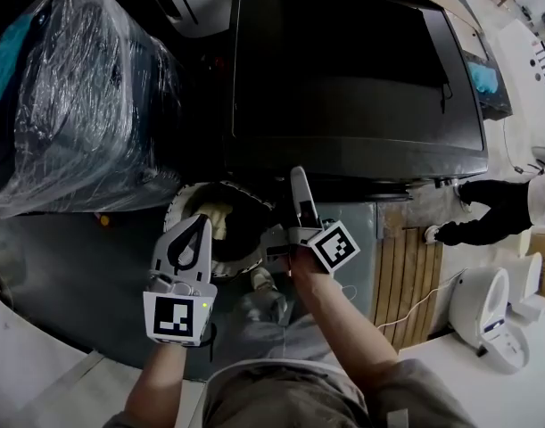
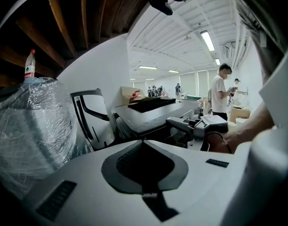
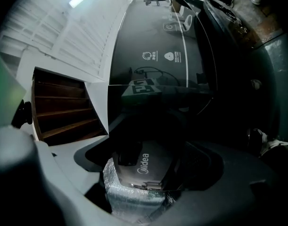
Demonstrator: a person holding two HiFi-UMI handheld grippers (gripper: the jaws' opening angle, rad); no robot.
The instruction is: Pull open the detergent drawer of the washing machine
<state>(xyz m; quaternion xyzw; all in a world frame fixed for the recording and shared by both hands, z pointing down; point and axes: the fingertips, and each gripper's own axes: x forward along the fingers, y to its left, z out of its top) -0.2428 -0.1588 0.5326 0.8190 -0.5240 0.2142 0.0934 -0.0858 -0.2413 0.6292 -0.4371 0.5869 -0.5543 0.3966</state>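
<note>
The dark washing machine (image 1: 343, 61) fills the top of the head view. My right gripper (image 1: 297, 178) points level at its upper front edge. In the right gripper view the grey detergent drawer front (image 3: 146, 166), marked Midea, lies between the wide-apart jaws of the right gripper (image 3: 144, 171); the pads do not press on it. How far the drawer stands out I cannot tell. My left gripper (image 1: 199, 223) hangs lower left, over the round door ring (image 1: 241, 261), its fingers meeting at the tips and holding nothing. The left gripper (image 2: 143, 142) looks across at the machine's top (image 2: 153, 105).
A bulky plastic-wrapped object (image 1: 67, 87) stands close to the machine's left side, with a bottle (image 2: 29, 65) on it. A person in dark clothes (image 1: 495, 208) crouches at the right by a wooden pallet (image 1: 406, 266). White appliances (image 1: 486, 301) sit at the lower right.
</note>
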